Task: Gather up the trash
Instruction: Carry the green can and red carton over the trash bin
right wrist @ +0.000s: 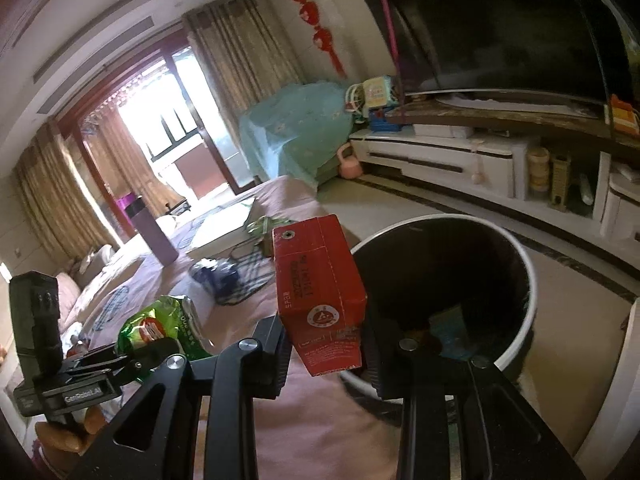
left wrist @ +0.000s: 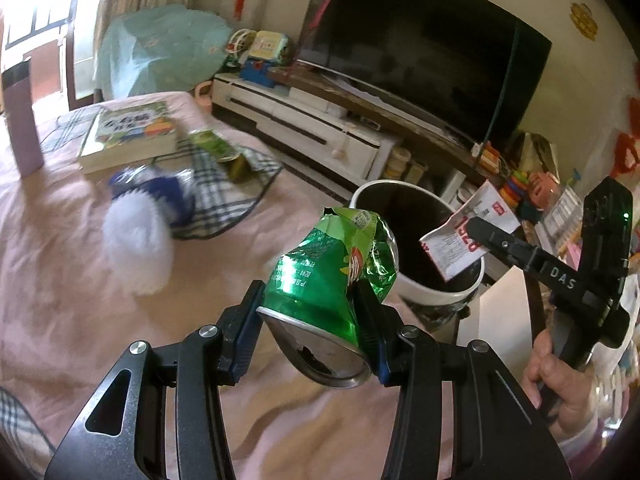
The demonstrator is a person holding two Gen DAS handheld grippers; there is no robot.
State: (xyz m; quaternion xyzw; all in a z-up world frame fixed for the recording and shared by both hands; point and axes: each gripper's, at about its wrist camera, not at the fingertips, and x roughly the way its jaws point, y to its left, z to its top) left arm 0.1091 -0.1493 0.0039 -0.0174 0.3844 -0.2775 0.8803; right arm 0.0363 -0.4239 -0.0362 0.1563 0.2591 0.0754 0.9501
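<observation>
My left gripper (left wrist: 310, 300) is shut on a crushed green can (left wrist: 320, 276), held above the pink bed cover (left wrist: 80, 280) just short of the bin. The white bin (left wrist: 440, 298) with a dark inside stands beside the bed. My right gripper (right wrist: 324, 332) is shut on a red carton (right wrist: 316, 272), held near the bin's rim (right wrist: 530, 280). In the left wrist view the carton (left wrist: 452, 248) hangs over the bin's opening. In the right wrist view the left gripper (right wrist: 160, 350) and the green can (right wrist: 168, 320) are at the lower left.
On the bed lie a book (left wrist: 128, 136), a purple tumbler (left wrist: 22, 120), a blue and white plush (left wrist: 148, 208), a plaid cloth (left wrist: 224, 196), a green packet (left wrist: 212, 144) and a small can (left wrist: 240, 166). A white TV stand (left wrist: 320, 128) with a TV (left wrist: 420, 52) lies beyond.
</observation>
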